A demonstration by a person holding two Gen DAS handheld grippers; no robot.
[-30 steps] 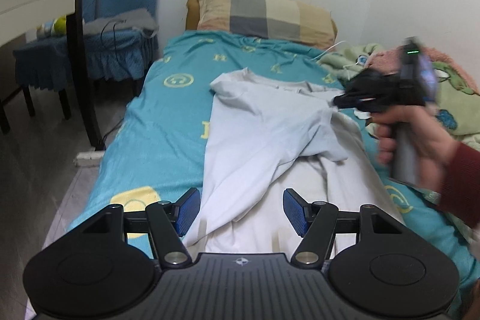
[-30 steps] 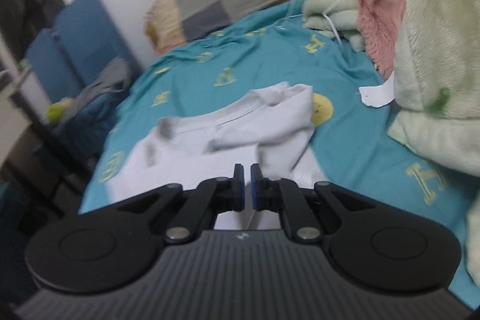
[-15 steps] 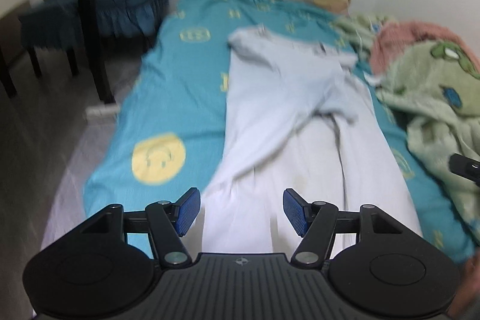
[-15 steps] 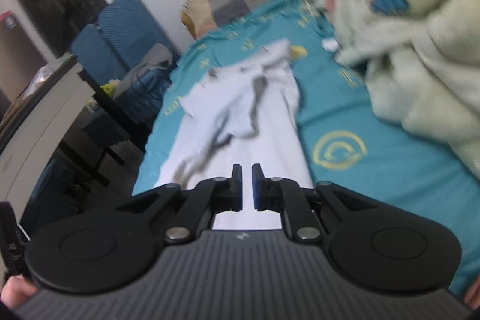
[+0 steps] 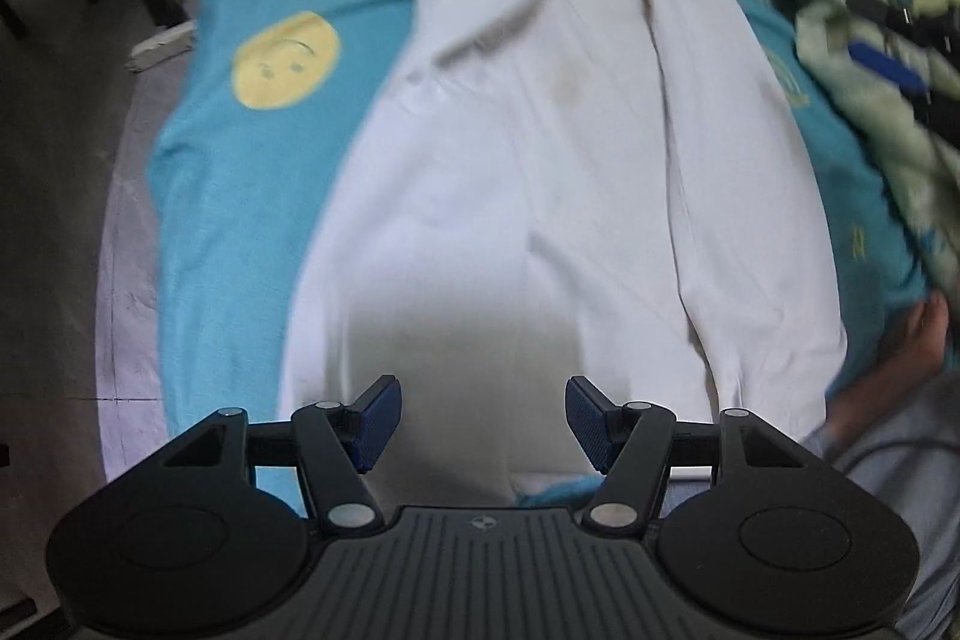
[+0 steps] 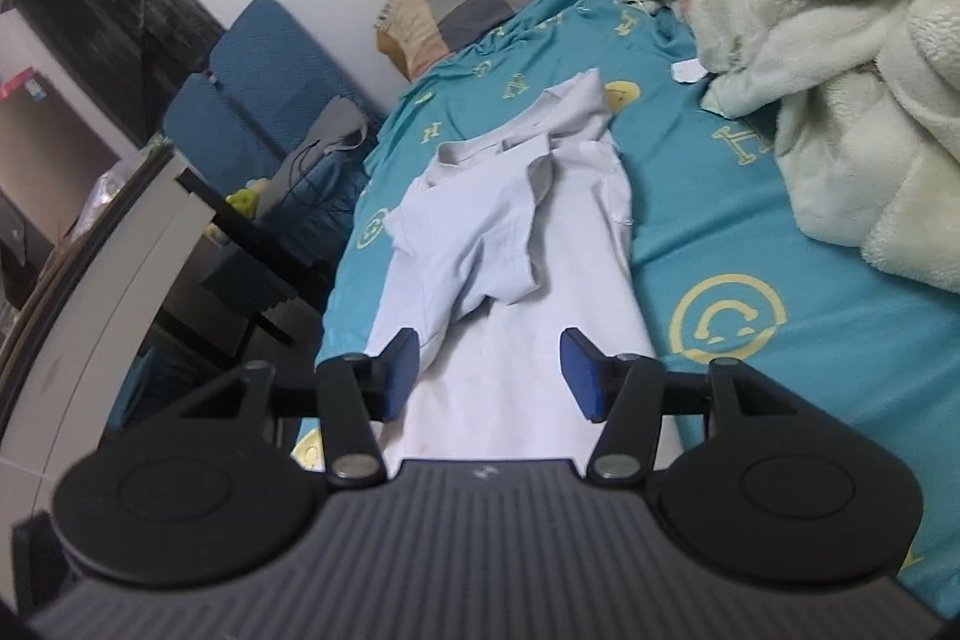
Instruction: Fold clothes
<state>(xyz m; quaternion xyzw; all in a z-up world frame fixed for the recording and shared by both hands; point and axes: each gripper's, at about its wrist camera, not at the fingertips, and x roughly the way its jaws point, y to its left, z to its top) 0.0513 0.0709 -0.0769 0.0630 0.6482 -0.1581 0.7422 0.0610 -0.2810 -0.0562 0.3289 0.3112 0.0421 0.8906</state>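
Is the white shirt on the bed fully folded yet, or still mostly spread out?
Partly folded. The white shirt has one side and sleeve laid over its middle; its lower body lies spread flat on the bed sheet.

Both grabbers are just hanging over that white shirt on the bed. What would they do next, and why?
Probably lower the left gripper to the shirt's near hem. It points down over that edge with jaws apart and nothing between them. The right gripper's jaws are opening, also empty, and both sleeves already lie folded inward.
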